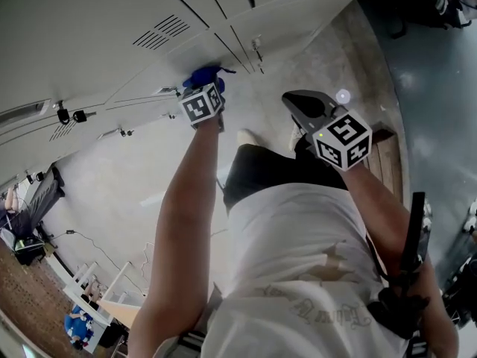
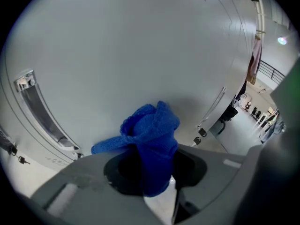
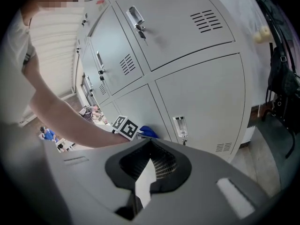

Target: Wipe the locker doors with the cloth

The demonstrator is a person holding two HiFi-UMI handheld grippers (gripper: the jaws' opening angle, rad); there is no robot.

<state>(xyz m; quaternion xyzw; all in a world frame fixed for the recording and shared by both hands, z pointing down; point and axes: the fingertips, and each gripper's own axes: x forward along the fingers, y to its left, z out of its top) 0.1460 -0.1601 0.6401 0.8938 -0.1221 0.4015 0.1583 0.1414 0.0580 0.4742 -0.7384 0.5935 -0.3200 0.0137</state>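
Both grippers are closed: left gripper (image 2: 154, 175) clamps the cloth (image 2: 151, 135), held up to a door (image 2: 117, 55) for wiping; right gripper (image 3: 144, 175), jaws together on nothing, hangs clear of the lockers (image 3: 187, 64)

The left hand-held gripper (image 2: 153, 175) hides part of the cloth (image 2: 151, 130).

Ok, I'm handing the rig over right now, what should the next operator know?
Left gripper: shut on the blue cloth, which is up against a lower locker door and seems to touch it.
Right gripper: shut, empty, back from the lockers.
Done: cannot tell which doors are wiped; no marks show.
Left: wipe this door, then the other doors.
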